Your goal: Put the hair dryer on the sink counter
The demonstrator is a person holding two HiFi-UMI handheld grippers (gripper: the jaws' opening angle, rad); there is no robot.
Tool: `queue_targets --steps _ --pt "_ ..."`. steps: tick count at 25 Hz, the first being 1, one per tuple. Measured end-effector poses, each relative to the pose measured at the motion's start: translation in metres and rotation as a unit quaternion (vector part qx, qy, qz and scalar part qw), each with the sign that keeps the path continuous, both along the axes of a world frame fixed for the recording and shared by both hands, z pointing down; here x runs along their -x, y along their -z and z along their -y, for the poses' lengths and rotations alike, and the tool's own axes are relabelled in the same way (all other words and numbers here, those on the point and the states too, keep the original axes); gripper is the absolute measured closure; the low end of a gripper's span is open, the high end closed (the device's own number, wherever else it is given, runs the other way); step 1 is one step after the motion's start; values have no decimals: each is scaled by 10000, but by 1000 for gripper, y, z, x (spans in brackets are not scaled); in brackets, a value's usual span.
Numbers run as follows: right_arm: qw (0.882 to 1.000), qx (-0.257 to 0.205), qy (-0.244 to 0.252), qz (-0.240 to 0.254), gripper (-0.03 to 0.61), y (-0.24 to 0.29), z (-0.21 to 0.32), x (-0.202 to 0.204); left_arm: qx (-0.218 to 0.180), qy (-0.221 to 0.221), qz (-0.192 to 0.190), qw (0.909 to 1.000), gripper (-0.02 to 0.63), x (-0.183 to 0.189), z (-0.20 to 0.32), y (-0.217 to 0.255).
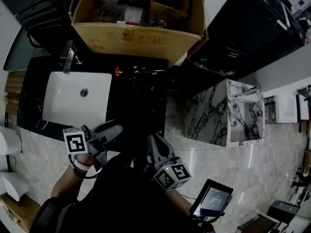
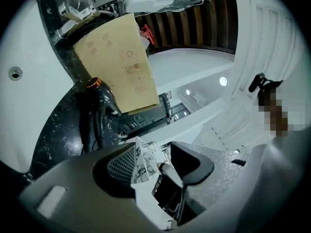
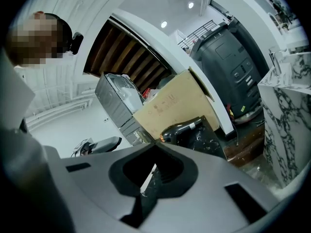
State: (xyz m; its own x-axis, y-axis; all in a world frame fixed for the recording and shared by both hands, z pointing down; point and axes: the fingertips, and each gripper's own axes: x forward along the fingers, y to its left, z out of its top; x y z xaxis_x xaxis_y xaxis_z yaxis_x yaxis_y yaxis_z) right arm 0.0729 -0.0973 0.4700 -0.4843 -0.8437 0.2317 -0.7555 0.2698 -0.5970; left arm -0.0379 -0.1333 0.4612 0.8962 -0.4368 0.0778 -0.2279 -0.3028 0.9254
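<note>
The left tongs [image 2: 153, 152] are released, with nothing between them. The right tongs [image 3: 155, 147] are clenched tip to tip and empty. The hair dryer [image 2: 98, 100] lies ahead of both, well apart from them, on the black surface [image 2: 63, 135], just beside the box [image 2: 124, 62]. The sink [image 2: 29, 81] is to the left of the left tongs.

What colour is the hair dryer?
The hair dryer is black with a copper-orange end ring; left gripper view shows it best.
</note>
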Motion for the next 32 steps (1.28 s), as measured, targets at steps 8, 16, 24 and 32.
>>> queue_targets --steps 8,16,24,32 --pt "9995 -287 113 -31 583 17 -1 8 -664 -57 555 9962 393 -11 -32 16" --pt "9964 -683 167 -477 583 42 -3 9 -1249 379 1420 9812 394 -13 -40 14" --pt "9924 -970 199 -725 583 57 -3 10 -2121 293 1792 9602 612 -22 -43 40" --pt "9870 -1202 334 -1018 583 65 -5 14 -2211 280 1965 9548 612 -23 -41 36"
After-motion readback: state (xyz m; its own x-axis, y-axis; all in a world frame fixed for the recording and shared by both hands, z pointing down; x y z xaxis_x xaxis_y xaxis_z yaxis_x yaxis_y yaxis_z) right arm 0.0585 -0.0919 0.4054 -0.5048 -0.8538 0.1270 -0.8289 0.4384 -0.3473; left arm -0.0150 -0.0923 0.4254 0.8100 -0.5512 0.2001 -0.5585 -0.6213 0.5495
